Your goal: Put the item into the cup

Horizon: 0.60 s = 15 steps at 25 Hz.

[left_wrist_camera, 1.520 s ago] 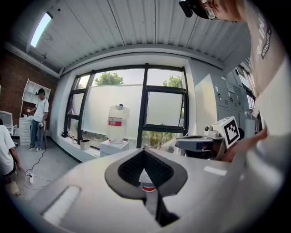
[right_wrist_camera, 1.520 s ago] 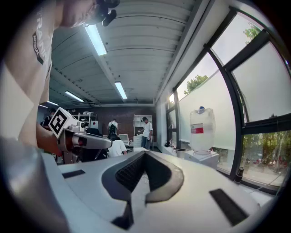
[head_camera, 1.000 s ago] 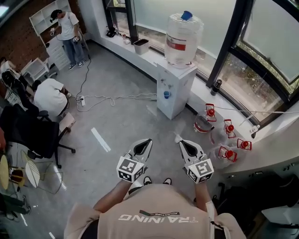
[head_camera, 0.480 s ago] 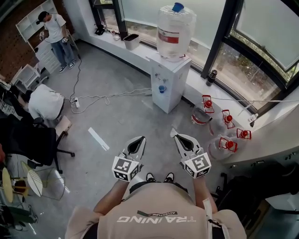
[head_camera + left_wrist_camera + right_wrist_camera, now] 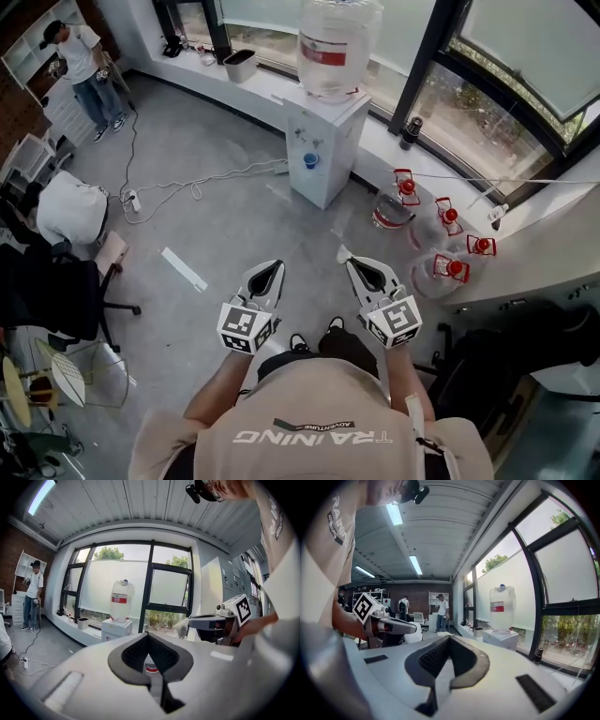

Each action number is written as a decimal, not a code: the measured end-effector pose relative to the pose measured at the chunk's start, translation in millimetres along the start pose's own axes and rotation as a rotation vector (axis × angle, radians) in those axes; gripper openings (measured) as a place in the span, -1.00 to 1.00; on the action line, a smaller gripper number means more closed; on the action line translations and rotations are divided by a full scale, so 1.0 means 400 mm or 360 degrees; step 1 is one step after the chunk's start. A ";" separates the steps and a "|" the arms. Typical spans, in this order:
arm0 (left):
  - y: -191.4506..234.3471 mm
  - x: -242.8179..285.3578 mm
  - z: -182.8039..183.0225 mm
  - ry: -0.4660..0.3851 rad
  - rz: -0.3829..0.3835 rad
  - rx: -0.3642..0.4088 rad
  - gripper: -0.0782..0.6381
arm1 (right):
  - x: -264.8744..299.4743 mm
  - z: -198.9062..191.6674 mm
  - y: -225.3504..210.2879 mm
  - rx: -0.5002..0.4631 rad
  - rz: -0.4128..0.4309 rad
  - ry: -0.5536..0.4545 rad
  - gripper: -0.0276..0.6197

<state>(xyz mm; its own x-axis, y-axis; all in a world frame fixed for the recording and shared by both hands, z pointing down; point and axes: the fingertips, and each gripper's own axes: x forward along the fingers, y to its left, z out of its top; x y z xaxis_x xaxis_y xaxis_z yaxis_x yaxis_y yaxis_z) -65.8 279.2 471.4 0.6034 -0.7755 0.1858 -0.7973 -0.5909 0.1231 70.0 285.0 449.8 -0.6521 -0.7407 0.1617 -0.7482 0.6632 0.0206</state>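
Note:
No cup and no loose item shows in any view. In the head view my left gripper [image 5: 268, 267] and my right gripper [image 5: 358, 264] are held side by side at waist height over the grey floor, pointing forward. The left gripper view has the left gripper [image 5: 148, 636] with its jaw tips touching and nothing between them. The right gripper [image 5: 449, 637] looks the same in its own view: tips together, empty. Each gripper also shows in the other's view, the right gripper [image 5: 213, 622] and the left gripper [image 5: 390, 626].
A white water dispenser [image 5: 319, 141] with a big bottle [image 5: 332, 37] stands ahead by the windows. Several red-capped jugs [image 5: 441, 267] lie on the floor at right. A cable [image 5: 206, 183] runs across the floor. A standing person [image 5: 80, 61] and a seated one [image 5: 70, 211] are at left.
In the head view the dispenser and the floor have slid up and to the left as the person moves. Both grippers stay shut in front of the body.

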 end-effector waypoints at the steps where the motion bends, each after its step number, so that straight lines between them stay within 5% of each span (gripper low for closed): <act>1: 0.002 0.009 0.000 0.0004 -0.0004 -0.0001 -0.76 | 0.003 -0.004 -0.008 0.0006 -0.0002 0.0005 -0.88; 15: 0.080 0.267 0.090 0.0035 0.0058 0.0088 -0.76 | 0.155 -0.015 -0.254 0.0016 0.0089 -0.0049 -0.88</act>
<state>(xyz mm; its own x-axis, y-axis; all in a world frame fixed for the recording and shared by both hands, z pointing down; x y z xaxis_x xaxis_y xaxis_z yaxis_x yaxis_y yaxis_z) -26.5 169.5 460.2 0.5732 -0.7919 0.2103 -0.8162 -0.5744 0.0617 106.3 172.1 463.6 -0.6963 -0.7055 0.1322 -0.7115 0.7027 0.0025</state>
